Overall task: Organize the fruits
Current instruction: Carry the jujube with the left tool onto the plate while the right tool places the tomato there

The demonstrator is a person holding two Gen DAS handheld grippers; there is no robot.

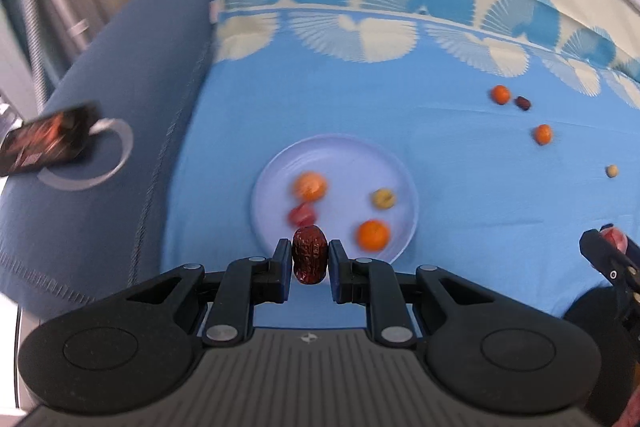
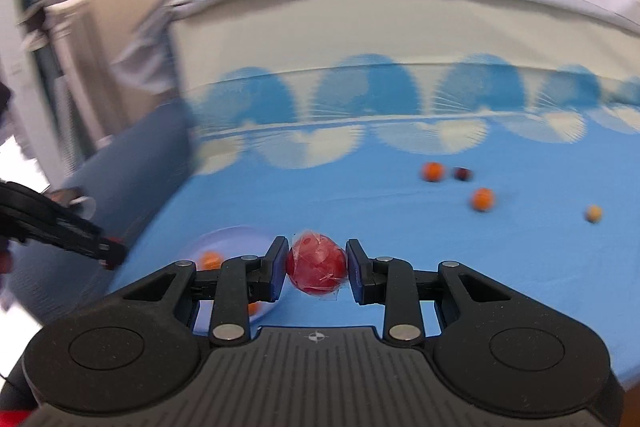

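My left gripper (image 1: 309, 254) is shut on a dark red wrinkled date (image 1: 309, 253), held just at the near rim of a pale blue plate (image 1: 344, 155). On the plate lie two small oranges (image 1: 310, 185) (image 1: 373, 235), a red fruit (image 1: 302, 214) and a yellowish fruit (image 1: 384, 198). My right gripper (image 2: 316, 264) is shut on a red wrapped round fruit (image 2: 316, 265), above the cloth to the right of the plate (image 2: 232, 239). The right gripper also shows at the right edge of the left wrist view (image 1: 608, 247).
On the blue tablecloth (image 1: 460, 167) at the far right lie two small oranges (image 1: 500, 94) (image 1: 543, 134), a dark date (image 1: 523, 102) and a small yellowish fruit (image 1: 611, 170). A blue cushioned seat (image 1: 100, 87) at left holds a phone on a ring stand (image 1: 48, 143).
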